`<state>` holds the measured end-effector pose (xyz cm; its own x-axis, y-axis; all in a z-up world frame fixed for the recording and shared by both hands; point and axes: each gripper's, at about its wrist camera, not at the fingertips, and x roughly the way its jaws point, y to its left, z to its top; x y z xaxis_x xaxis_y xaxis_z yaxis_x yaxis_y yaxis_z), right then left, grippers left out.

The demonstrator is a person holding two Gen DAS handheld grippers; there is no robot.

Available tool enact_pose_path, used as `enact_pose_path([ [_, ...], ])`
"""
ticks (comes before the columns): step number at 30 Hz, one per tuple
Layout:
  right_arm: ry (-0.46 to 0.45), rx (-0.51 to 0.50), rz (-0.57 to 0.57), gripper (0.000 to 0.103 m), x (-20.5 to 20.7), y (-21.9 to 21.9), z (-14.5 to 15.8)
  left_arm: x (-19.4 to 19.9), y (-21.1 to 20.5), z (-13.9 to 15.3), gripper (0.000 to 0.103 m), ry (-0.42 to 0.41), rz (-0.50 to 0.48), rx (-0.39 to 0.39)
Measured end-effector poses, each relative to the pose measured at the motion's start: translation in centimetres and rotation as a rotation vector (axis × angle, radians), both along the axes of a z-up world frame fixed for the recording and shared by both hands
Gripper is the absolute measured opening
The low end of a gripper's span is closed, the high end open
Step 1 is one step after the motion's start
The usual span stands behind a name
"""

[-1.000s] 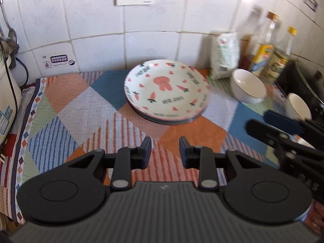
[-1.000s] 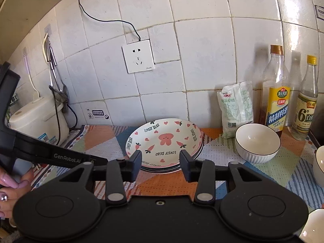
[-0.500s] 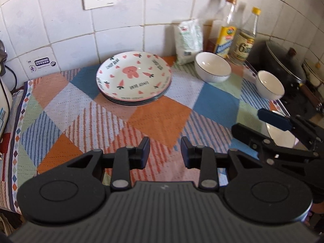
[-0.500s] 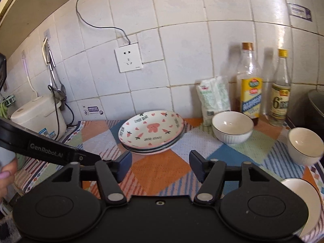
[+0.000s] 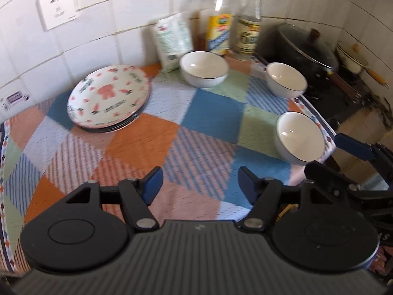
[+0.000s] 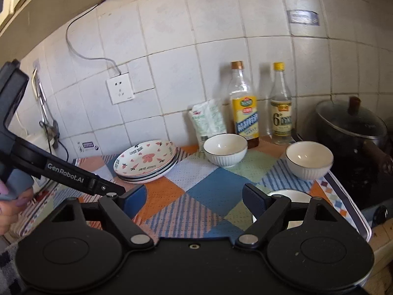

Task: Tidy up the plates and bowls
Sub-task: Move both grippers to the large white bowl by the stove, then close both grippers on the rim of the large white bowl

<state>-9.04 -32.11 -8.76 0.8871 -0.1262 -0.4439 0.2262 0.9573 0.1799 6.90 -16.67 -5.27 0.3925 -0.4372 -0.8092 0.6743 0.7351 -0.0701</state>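
patchwork cloth (image 5: 137, 145) on counter — white tiled wall (image 6: 221, 61) behind

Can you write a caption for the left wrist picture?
Open left gripper hovers empty above the patchwork cloth, facing stacked plates and three white bowls.

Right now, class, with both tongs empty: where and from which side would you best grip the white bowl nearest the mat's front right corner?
Probably by its rim: the nearest bowl stands upright and open, so come from above with one finger inside and one outside its ribbed wall. The right tongs, open, hover closest; their near side of the rim looks unobstructed.
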Motion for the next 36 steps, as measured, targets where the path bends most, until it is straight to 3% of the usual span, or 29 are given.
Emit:
enact_pose_path([
  [8,-0.012,-0.031,-0.118,0.092,-3.1,-2.5,-1.8,-2.2,-4.2,-1.0,0.072,-0.013,-0.073,0.04],
  [16,-0.021,-0.128,-0.167,0.098,-4.6,-4.3,-4.0,-2.1,-7.7,-3.1,0.072,0.021,-0.068,0.033],
  [27,0.126,-0.131,-0.147,0.099,-1.4,-7.0,-9.6,-0.4,-12.6,-6.2,0.072,0.089,-0.066,0.01],
  [36,0.183,-0.116,-0.159,0.099,1.6,-8.4,-12.6,0.9,-18.0,-9.7,0.069,0.123,-0.061,-0.008],
])
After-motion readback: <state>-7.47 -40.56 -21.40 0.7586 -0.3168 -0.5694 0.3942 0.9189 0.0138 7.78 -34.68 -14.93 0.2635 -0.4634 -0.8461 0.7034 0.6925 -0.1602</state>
